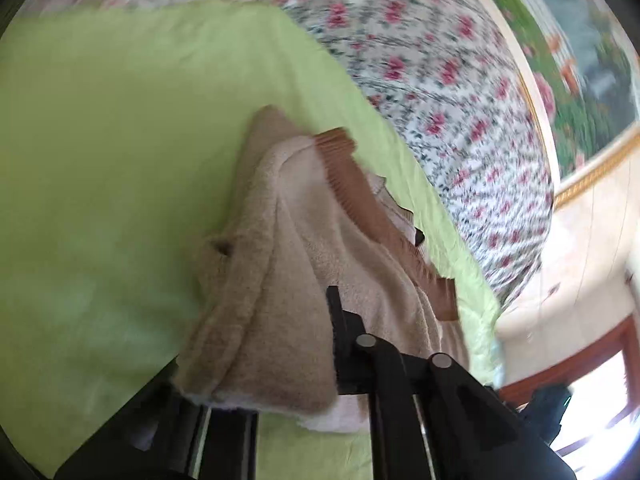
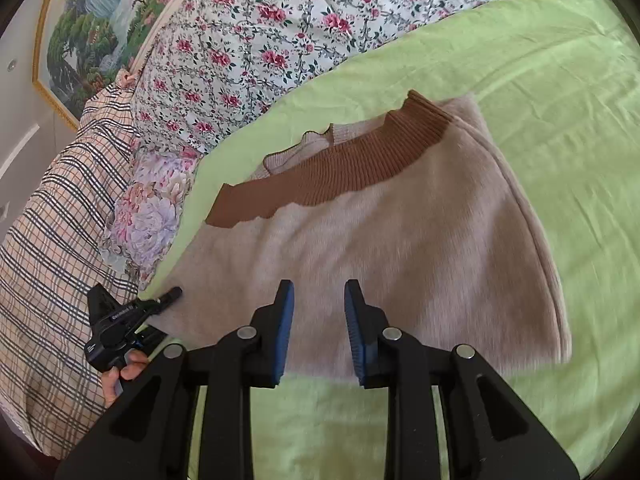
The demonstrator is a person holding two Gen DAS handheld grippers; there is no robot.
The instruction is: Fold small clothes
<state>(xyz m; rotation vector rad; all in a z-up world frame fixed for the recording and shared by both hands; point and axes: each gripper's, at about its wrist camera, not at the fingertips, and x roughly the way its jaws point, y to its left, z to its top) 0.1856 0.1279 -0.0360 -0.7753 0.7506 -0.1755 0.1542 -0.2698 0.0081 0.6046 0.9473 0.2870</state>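
Lying on a green sheet [image 2: 540,92] spread over the bed, a beige sweater [image 2: 400,240] with a brown ribbed hem [image 2: 340,172] takes up the middle of the right wrist view. Bare sheet runs wide past the sweater's right edge and in front of its near edge, so there is open room on those two sides. On the far side a floral quilt [image 2: 260,40] is banked along the sheet's edge, and on the left a plaid cloth [image 2: 52,220] and a flowered pillow [image 2: 148,216] crowd close to the sweater's left corner. A framed picture [image 2: 92,28] hangs on the wall behind. The right tongs [image 2: 319,312] hang just over the sweater's near edge, jaws apart with nothing between them and the blue pads clear of the cloth. The left tongs [image 2: 170,294], held in a hand [image 2: 120,368], are clamped on the sweater's near left corner. In the blurred left wrist view the sweater [image 1: 300,220] drapes over those tongs [image 1: 336,320] in raised folds, hiding one finger, with the hem trailing toward the quilt.
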